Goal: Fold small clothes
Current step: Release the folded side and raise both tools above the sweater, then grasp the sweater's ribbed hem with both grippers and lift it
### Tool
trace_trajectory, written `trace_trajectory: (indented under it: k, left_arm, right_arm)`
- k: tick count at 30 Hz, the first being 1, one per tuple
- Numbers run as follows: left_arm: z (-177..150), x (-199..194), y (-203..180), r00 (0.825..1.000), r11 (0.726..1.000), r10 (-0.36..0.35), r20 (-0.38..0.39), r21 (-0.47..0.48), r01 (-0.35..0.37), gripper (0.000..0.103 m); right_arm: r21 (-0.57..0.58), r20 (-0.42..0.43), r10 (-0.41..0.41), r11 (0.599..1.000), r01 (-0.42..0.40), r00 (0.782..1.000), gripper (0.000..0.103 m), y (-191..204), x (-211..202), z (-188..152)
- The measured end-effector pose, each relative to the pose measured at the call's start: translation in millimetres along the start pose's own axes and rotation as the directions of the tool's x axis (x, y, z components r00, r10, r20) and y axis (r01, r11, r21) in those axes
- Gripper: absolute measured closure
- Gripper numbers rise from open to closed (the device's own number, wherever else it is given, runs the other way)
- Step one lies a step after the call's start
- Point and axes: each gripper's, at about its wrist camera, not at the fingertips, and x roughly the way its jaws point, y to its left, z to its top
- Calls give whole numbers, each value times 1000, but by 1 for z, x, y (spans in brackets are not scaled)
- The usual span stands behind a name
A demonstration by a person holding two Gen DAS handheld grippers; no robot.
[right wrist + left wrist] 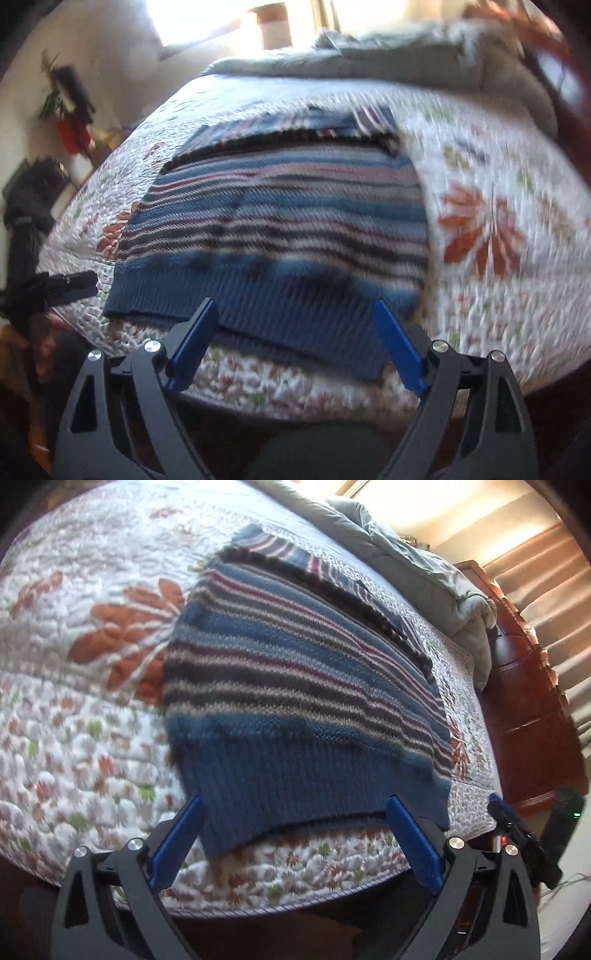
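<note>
Striped sweater (295,686) flat on quilt (74,709) — both tongs (295,814) (295,315) wide apart, nothing gripped.

A home bedroom: a bed (92,709) under a floral quilt, a bunched grey duvet (413,554) at its head, wooden bedroom furniture (532,716) and curtained windows (546,572) behind.

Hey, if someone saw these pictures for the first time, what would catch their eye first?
A blue striped knit sweater lies folded across the middle of a white quilt with orange flowers. A rumpled grey comforter is heaped at the bed's far end. Both grippers, left and right, stand open above the sweater's near hem.
</note>
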Motion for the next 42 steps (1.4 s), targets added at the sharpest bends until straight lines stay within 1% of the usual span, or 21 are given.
trace_trajectory:
  k: [2,3,4,5,7,10,11,14,17,19,23,25,26,27,28,29,30,31,33,38,42]
  left_arm:
    - [-2,4,11,1000,999,0,-19,-41,-1,4]
    - [-3,5,15,999,998,-11,-32,-67,8,4]
    - [-4,7,21,998,995,-32,-50,-96,27,4]
    - [-3,8,24,997,993,-44,-60,-111,37,4]
    - [-3,10,31,995,990,-62,-78,-130,52,4]
    - [-1,14,43,989,978,-110,-100,-186,90,4]
    - [-1,18,49,983,969,-141,-114,-219,114,4]
    - [2,24,61,975,941,-191,-116,-306,148,4]
    - [3,33,69,971,932,-197,-134,-334,143,4]
    - [6,35,68,972,938,-187,-146,-322,132,4]
    - [14,38,57,975,954,-158,-158,-279,110,5]
    - [16,38,50,976,960,-163,-143,-253,123,8]
    - [16,40,49,977,963,-157,-143,-243,120,20]
    - [17,42,47,978,966,-143,-151,-236,105,40]
    - [17,44,49,980,968,-121,-160,-236,81,47]
    - [17,46,52,981,968,-109,-162,-243,68,63]
    - [16,48,55,981,967,-100,-166,-247,57,79]
    - [16,48,61,982,965,-95,-166,-257,50,85]
    - [14,47,72,981,958,-116,-154,-277,70,92]
    - [11,33,74,982,950,-172,-84,-280,142,95]
    - [18,1,74,969,932,-246,13,-272,240,95]
  right_arm:
    - [136,-46,88,987,-81,995,18,-30,7,-9]
    - [210,-61,129,971,-114,990,23,-46,11,-13]
    - [303,-72,188,940,-158,980,32,-66,17,-20]
    - [355,-77,221,917,-181,972,35,-77,20,-24]
    - [494,-80,318,836,-240,945,39,-105,32,-37]
    - [580,-80,394,765,-278,916,39,-122,45,-49]
    - [612,-77,425,734,-294,902,39,-126,51,-54]
    - [661,-65,482,677,-324,874,39,-129,66,-62]
    - [673,-59,498,660,-333,865,39,-129,75,-63]
    - [682,-56,514,646,-343,856,39,-130,81,-64]
    - [678,-61,523,647,-349,850,39,-125,84,-58]
    - [673,-61,528,649,-356,847,47,-125,88,-52]
    - [669,-61,532,649,-361,844,52,-124,90,-51]
    - [666,-64,531,654,-360,845,66,-123,92,-49]
    - [662,-70,528,659,-356,847,81,-122,95,-49]
    - [663,-70,521,661,-351,851,90,-123,97,-48]
    - [664,-68,517,661,-348,853,94,-123,99,-48]
    - [666,-66,518,659,-349,853,95,-123,101,-49]
    - [659,-61,521,661,-358,851,95,-124,102,-49]
    - [635,0,530,655,-410,848,96,-133,80,-40]
    - [597,49,541,658,-459,840,97,-132,56,-22]
